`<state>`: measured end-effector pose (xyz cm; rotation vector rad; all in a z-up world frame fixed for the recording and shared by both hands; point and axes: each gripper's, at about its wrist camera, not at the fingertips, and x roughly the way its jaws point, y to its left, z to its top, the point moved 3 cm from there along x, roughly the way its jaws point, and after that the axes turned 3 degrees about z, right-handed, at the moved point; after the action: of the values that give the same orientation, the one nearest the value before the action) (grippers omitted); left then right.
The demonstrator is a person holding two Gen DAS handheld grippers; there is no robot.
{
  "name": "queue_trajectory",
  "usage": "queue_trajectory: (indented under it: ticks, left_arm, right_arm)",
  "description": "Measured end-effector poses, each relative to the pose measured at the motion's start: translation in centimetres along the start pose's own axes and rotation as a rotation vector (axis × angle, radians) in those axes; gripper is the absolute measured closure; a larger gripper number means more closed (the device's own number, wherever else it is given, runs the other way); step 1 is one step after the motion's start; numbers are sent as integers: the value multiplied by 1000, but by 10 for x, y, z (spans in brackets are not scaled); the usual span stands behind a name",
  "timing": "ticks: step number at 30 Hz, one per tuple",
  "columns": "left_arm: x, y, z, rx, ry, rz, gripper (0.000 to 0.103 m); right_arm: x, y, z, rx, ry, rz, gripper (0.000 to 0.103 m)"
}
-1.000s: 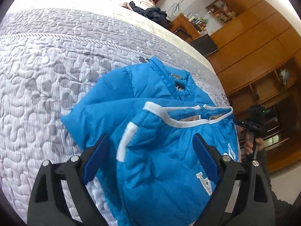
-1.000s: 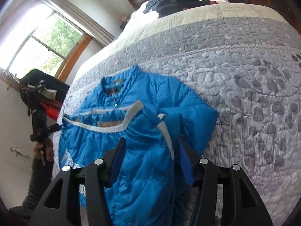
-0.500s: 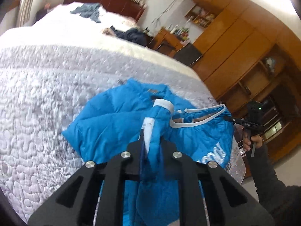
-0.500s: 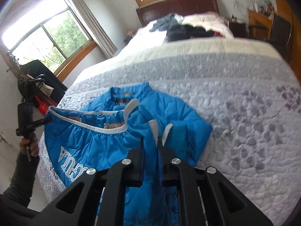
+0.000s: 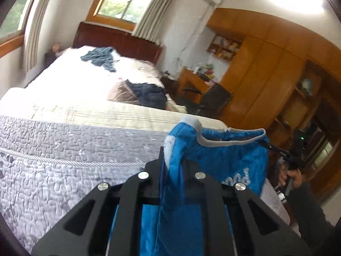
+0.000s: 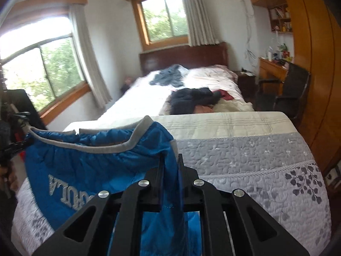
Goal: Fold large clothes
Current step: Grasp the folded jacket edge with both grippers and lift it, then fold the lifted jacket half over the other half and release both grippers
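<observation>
A blue padded jacket point(image 5: 223, 155) with grey-white trim and white lettering hangs lifted above the bed. My left gripper point(image 5: 171, 160) is shut on its hem edge at one corner. In the right wrist view the same blue jacket point(image 6: 89, 166) stretches leftward, and my right gripper point(image 6: 170, 164) is shut on the other corner of the hem. The hem is pulled taut between the two grippers. The jacket's lower part hangs below both views, hidden by the gripper bodies. The other gripper shows at the far end of the hem in each view, held by a hand point(image 5: 294, 176).
A grey quilted bedspread point(image 5: 53, 160) covers the near bed. Dark clothes point(image 6: 191, 100) and a blue-grey garment point(image 5: 100, 58) lie further up the bed near the headboard point(image 6: 183, 57). A desk and black chair point(image 6: 292, 89) stand by the wooden wardrobe point(image 5: 266, 74).
Both grippers went from open over the jacket to shut on its hem a second to half a second ago. Since then they have raised it off the quilt, and the views tilted up to the room.
</observation>
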<state>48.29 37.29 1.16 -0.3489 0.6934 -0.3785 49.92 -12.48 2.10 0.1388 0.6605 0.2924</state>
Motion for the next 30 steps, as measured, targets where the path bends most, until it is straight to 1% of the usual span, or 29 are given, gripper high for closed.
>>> queue_trajectory:
  ticks: [2, 3, 6, 10, 14, 21, 26, 30]
  left_arm:
    - [24, 13, -1, -27, 28, 31, 94]
    - [42, 23, -3, -56, 52, 47, 94]
    - [80, 48, -12, -122, 100, 72, 94]
    - [118, 71, -26, -168, 161, 113, 94]
    - [141, 89, -35, -196, 212, 143, 94]
    - [172, 114, -58, -242, 303, 179, 94]
    - [187, 128, -70, -285, 339, 173, 92]
    - [193, 133, -74, -296, 360, 174, 90]
  right_arm:
    - [35, -4, -1, 8, 39, -43, 94]
    - [48, -6, -4, 15, 58, -57, 94]
    - [88, -16, -17, 45, 133, -104, 94]
    - [127, -28, -36, 75, 212, -151, 94]
    - [150, -42, -50, 133, 265, -156, 94]
    - [181, -53, -70, 199, 362, -143, 94]
    - [206, -66, -89, 253, 447, -123, 93]
    - [210, -68, -96, 256, 455, -114, 92]
